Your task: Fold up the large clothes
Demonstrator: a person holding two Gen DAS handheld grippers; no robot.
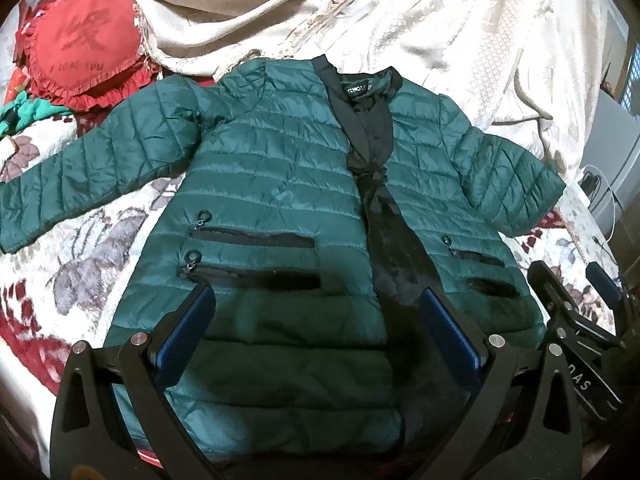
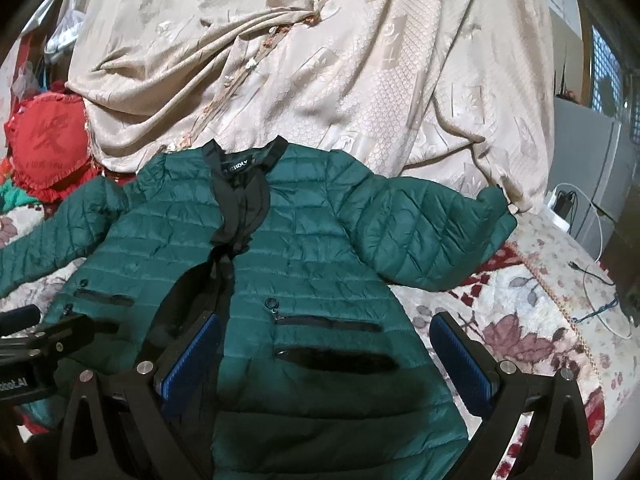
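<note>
Jacket (image 1: 280, 184): we see it lying flat and face up on the bed (image 1: 80, 264), green and quilted, front open so its black lining shows down the middle, collar toward the far side and hem toward us. Both sleeves are spread out to the sides.

Our left tool (image 1: 318, 328) hangs over the lower part of the jacket, fingers spread wide and pinching nothing. Its left pad (image 1: 184, 328) sits over the panel just below the two zip pockets, and its right pad sits over the black lining strip. Our right tool (image 2: 326, 354) is likewise spread and holds nothing. Its left pad (image 2: 192, 354) is over the lining edge, while its right pad is out past the jacket's side, over the floral bedcover. We cannot tell whether either tool touches the cloth.

The left view shows the whole left sleeve stretching out over the bedcover, and our right tool at the far right edge, beside the jacket's hem corner. The right view shows the right sleeve (image 2: 432, 232) in full, bent with its cuff against a beige cloth (image 2: 320, 60) heaped behind the collar. It also shows our left tool at the lower left edge, over the jacket's other panel. A red frilled cushion (image 1: 84, 56) lies beyond the left sleeve in both views, and white cables (image 2: 592, 216) lie to the right.
</note>
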